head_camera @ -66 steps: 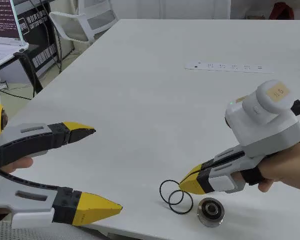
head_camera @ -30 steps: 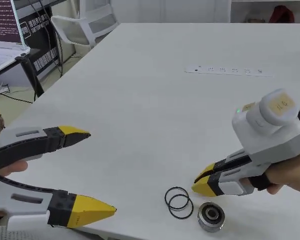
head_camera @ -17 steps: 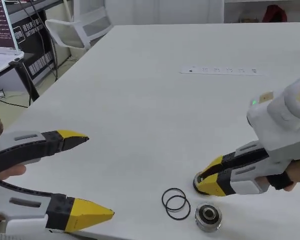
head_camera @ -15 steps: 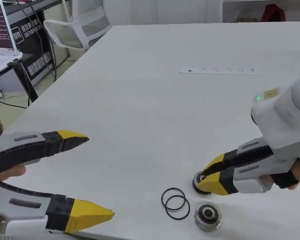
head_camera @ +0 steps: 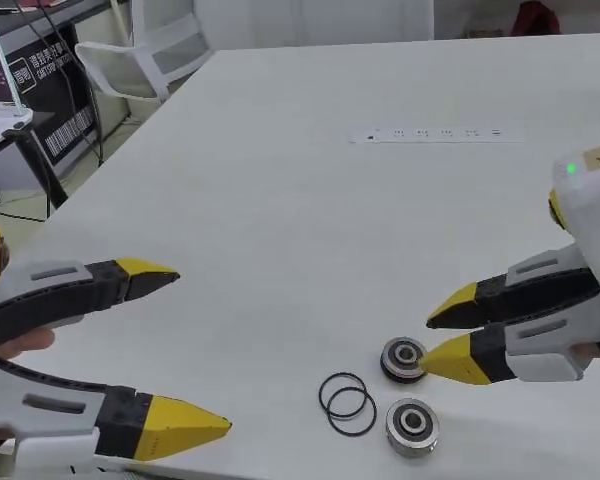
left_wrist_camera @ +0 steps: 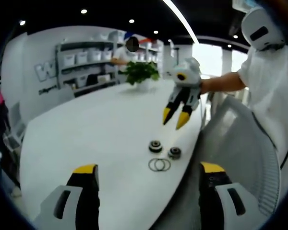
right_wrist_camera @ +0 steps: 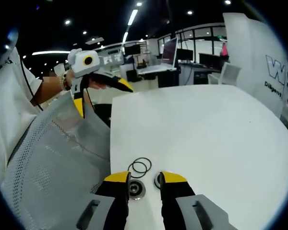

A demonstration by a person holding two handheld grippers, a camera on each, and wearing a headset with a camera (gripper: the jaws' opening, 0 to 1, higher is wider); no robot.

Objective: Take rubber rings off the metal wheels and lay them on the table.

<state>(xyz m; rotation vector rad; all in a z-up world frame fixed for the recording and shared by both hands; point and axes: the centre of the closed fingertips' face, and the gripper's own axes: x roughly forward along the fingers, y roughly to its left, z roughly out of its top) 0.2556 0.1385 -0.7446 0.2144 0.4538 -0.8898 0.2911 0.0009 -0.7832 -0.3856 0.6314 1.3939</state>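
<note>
While the left gripper (head_camera: 202, 350) gapes wide well apart, the right gripper (head_camera: 432, 340), narrowly parted and empty, points just beside one metal wheel (head_camera: 402, 358), rubber rings (head_camera: 346, 402) loose nearby.

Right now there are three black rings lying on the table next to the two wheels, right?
Not quite. There are two black rings, not three, lying overlapped on the table next to the two wheels. The head view shows it.

Two thin black rubber rings (head_camera: 346, 402) lie flat and overlapping at near right. A silver metal wheel (head_camera: 413, 424) lies just right of them, a dark-rimmed metal wheel (head_camera: 404, 358) just beyond.
</note>
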